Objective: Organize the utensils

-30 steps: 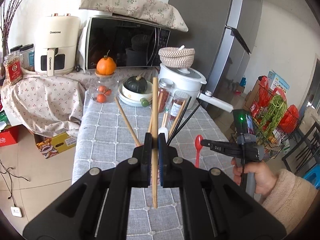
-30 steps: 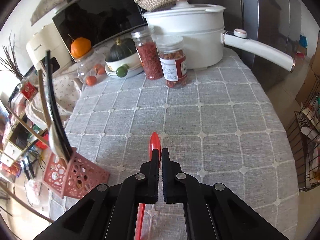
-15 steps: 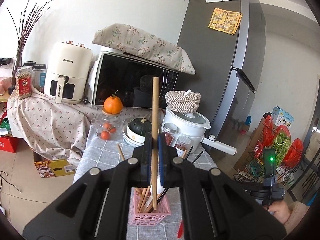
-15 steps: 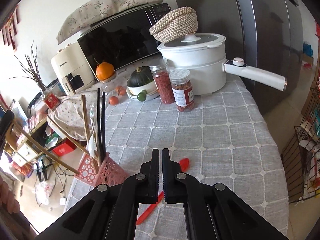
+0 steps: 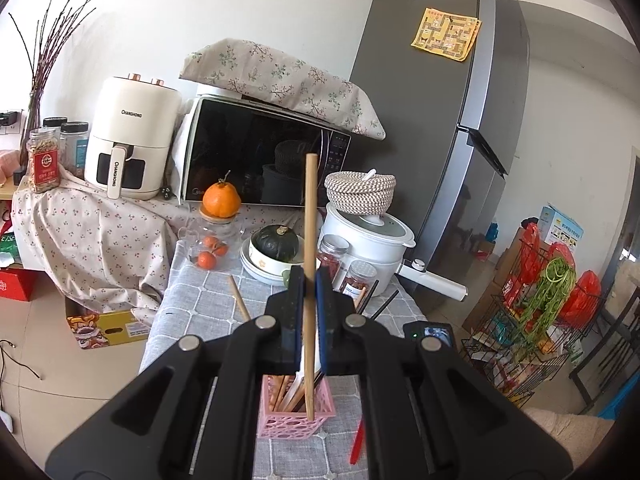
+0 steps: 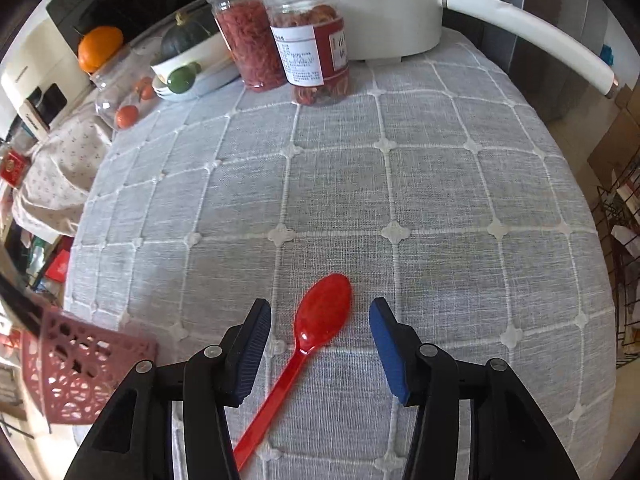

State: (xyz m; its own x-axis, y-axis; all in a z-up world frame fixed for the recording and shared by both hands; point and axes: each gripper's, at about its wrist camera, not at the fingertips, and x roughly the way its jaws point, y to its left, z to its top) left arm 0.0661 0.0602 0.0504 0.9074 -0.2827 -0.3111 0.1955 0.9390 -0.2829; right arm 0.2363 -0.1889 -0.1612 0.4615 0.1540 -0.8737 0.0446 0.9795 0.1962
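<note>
My left gripper [image 5: 309, 280] is shut on a wooden chopstick [image 5: 309, 216] held upright, its lower end inside the pink utensil basket [image 5: 296, 420]. The basket holds several chopsticks and a white utensil. A red plastic spoon [image 6: 320, 320] lies on the grey tablecloth; its handle also shows in the left wrist view [image 5: 357, 442]. My right gripper [image 6: 320, 316] is open, low over the cloth, with the spoon's bowl between its fingers. The basket also shows at the left edge of the right wrist view [image 6: 76, 368].
Two jars [image 6: 280, 40], a white pot with a long handle [image 6: 528, 36], a bowl with a dark squash [image 5: 276, 248] and a glass jar under an orange [image 5: 221, 200] stand at the table's far end. A microwave [image 5: 260, 156] and a fridge [image 5: 448, 140] stand behind.
My left gripper has lowered the chopstick's end into the pink basket. My right gripper has opened and dropped down around the red spoon's bowl.
</note>
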